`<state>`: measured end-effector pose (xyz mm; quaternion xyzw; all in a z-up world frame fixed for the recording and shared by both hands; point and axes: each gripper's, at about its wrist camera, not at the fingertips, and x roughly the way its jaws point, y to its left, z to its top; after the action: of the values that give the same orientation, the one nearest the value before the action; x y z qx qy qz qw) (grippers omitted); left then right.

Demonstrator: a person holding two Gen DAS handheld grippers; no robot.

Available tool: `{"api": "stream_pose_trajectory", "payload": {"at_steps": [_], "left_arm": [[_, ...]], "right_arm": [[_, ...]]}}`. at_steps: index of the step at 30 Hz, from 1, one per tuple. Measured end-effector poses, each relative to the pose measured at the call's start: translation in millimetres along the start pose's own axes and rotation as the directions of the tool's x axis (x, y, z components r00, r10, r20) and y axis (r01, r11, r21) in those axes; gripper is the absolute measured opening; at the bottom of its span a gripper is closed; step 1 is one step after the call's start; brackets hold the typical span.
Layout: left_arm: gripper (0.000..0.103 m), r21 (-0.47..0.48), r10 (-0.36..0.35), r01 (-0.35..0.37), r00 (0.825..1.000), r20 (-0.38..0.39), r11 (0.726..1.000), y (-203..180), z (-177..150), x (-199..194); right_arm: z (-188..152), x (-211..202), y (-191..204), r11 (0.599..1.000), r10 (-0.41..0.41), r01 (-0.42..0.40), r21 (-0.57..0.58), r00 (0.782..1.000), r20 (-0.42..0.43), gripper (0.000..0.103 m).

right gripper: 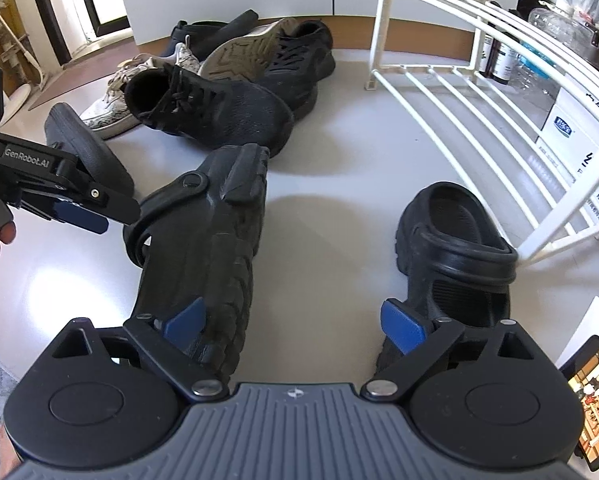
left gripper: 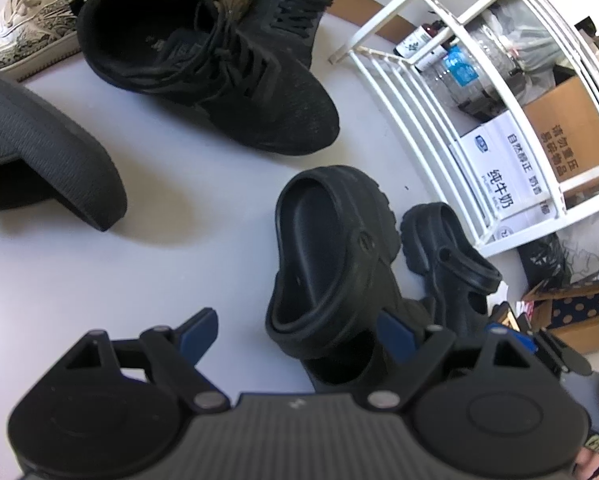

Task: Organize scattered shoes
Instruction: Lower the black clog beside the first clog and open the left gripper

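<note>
A black clog (left gripper: 331, 256) lies tipped on its side on the pale floor. In the right wrist view its treaded sole (right gripper: 219, 248) faces the camera. Its mate, a second black clog (right gripper: 455, 240), stands upright at the foot of the white rack (right gripper: 459, 92). My left gripper (left gripper: 297, 334) is open. The tipped clog's toe end rests by its right pad, and bare floor shows beside its left pad. My right gripper (right gripper: 293, 322) is also open over bare floor between the two clogs. Its left pad is against the tipped clog's sole. The left gripper (right gripper: 99, 216) reaches toward that clog's heel strap.
Behind lie a black sneaker (left gripper: 219, 68), another black sneaker (left gripper: 287, 12), a white patterned sneaker (left gripper: 31, 28) and a dark slipper (left gripper: 39, 148) showing its sole. Boxes and bottles (left gripper: 499, 160) sit behind the rack. A phone (right gripper: 591, 400) lies at the lower right.
</note>
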<state>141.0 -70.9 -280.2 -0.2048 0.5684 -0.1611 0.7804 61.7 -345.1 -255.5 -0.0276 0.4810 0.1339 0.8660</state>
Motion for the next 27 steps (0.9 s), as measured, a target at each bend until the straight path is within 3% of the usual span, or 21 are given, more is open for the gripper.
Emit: {"api": "stream_pose_trajectory", "payload": {"at_steps": [8,11,12,27], "left_arm": [[0.088,0.006,-0.004,0.004,1.0,0.019,1.0,-5,-1,0],[0.088,0.005,-0.004,0.004,1.0,0.019,1.0,-6,-1,1],[0.088,0.005,-0.004,0.004,1.0,0.018,1.0,-7,0,2],[0.088,0.0,0.001,-0.001,1.0,0.001,1.0,-5,-2,6]], "right_arm": [[-3,0,-14,0.996,-0.093,0.093,0.015,0.996,-0.003,0.098],[-4,1,-22,0.988,-0.147,0.148,0.042,0.989,-0.022,0.084],[-5,1,-26,0.986,-0.15,0.152,0.067,0.988,-0.029,0.084],[-6,5,-18,0.996,-0.039,0.042,0.074,0.998,-0.042,0.085]]}}
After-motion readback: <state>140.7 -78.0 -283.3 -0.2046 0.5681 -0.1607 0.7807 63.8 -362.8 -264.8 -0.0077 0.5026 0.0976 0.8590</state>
